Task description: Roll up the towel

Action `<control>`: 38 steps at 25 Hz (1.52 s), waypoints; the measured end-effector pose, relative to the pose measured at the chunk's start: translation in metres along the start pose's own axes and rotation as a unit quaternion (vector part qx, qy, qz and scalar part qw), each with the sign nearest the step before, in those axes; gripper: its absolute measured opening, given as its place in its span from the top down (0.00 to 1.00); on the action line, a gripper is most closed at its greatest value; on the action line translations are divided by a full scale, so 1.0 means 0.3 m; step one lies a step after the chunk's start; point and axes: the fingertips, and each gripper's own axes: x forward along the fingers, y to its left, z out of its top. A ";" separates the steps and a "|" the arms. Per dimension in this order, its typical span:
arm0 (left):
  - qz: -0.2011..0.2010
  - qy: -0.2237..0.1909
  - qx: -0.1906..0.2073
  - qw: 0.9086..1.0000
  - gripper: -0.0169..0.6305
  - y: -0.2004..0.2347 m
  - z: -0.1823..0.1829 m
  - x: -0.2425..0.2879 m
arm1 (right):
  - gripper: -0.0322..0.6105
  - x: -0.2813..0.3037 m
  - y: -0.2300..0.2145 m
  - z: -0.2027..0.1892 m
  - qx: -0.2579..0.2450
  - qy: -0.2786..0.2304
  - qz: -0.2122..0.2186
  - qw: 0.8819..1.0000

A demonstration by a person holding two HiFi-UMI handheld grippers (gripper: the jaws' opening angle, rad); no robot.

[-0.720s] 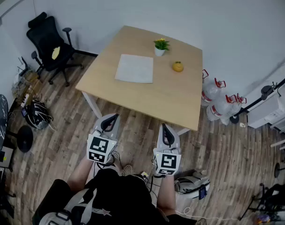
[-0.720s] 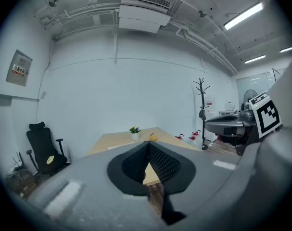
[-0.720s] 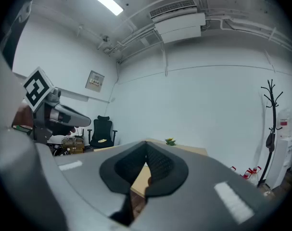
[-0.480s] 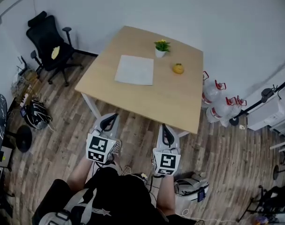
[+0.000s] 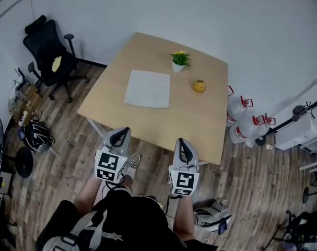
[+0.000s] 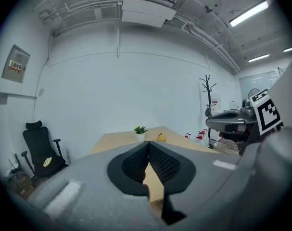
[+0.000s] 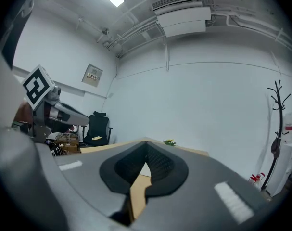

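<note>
Stepped closer to the table (image 5: pixel 195 116) than a moment ago, bringing left gripper (image 5: pixel 126 132) and right gripper (image 5: pixel 181 141) up by its near edge. Shows the towel (image 5: pixel 148 88) spread flat, white and unrolled mid-table near a potted plant (image 5: pixel 179 59). Holds both pairs of jaws pressed together on nothing, well short of the towel.

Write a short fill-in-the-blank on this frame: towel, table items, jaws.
1. The towel lies ____ on the table, not yet rolled.
2. The jaws of the left gripper and the right gripper are both ____, with nothing between them.
3. Besides the towel, the table holds ____ things: a potted plant and a small yellow round object.

Missing words: flat; shut; two
</note>
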 end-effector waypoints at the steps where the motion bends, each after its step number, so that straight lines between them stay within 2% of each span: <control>1: -0.001 0.002 0.001 1.000 0.96 0.025 0.001 0.041 | 0.94 0.045 -0.007 0.000 0.000 0.002 0.000 1.000; 8: -0.021 0.031 -0.014 0.999 0.96 0.199 -0.003 0.310 | 0.94 0.361 -0.024 -0.024 0.002 0.029 0.006 1.000; 16: -0.038 0.077 -0.040 0.995 0.96 0.355 -0.079 0.609 | 0.94 0.684 -0.063 -0.136 0.019 0.079 0.009 0.997; 30: -0.056 0.169 -0.061 0.982 0.96 0.539 -0.380 0.922 | 0.94 1.046 -0.048 -0.451 0.038 0.173 0.036 0.984; 34: -0.080 0.200 -0.031 0.976 0.96 0.558 -0.474 0.970 | 0.94 1.105 -0.016 -0.546 0.003 0.207 0.080 0.975; 38: -0.110 0.248 0.056 0.961 0.96 0.572 -0.577 0.987 | 0.94 1.100 0.024 -0.665 -0.077 0.254 0.142 0.954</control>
